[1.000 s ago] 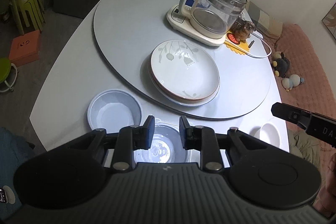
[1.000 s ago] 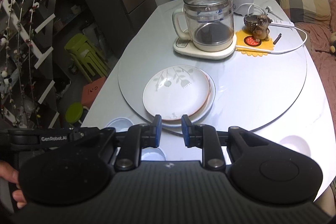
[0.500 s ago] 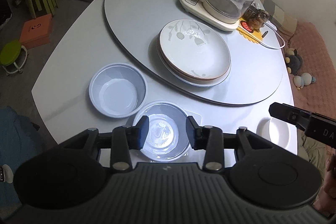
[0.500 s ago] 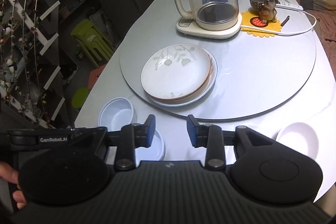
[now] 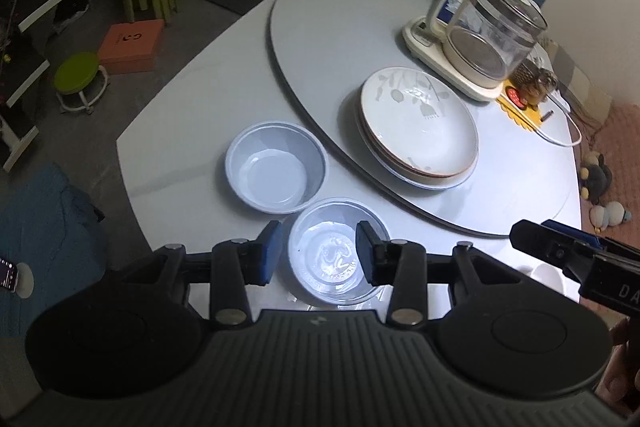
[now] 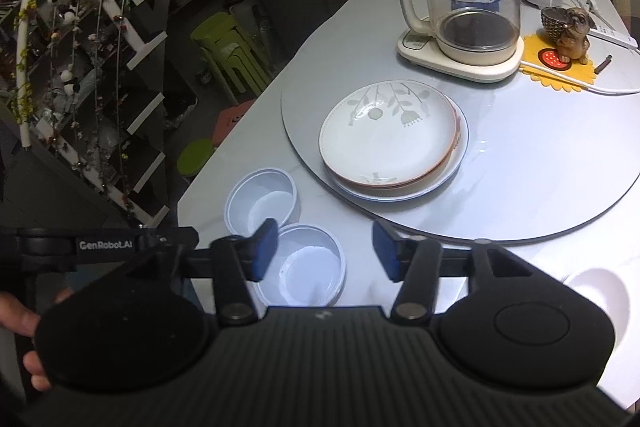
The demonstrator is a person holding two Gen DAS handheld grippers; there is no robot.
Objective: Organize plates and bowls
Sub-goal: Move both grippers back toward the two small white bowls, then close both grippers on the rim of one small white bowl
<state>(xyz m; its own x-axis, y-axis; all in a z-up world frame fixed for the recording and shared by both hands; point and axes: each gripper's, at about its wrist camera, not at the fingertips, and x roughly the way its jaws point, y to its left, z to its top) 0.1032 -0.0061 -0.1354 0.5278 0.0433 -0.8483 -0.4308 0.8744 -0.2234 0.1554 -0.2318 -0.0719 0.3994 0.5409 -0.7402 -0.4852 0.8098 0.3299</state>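
Hovering my left gripper [image 5: 318, 253], jaws apart, over the near bowl [image 5: 338, 253] at lower centre; my right gripper [image 6: 324, 251] gapes empty below the stacked plates [image 6: 390, 141].

white leaf-patterned plate [image 6: 387, 143]

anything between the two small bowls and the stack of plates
Only bare table and the turntable's rim lie between the two bowls and the plate stack, clearest in the right wrist view.
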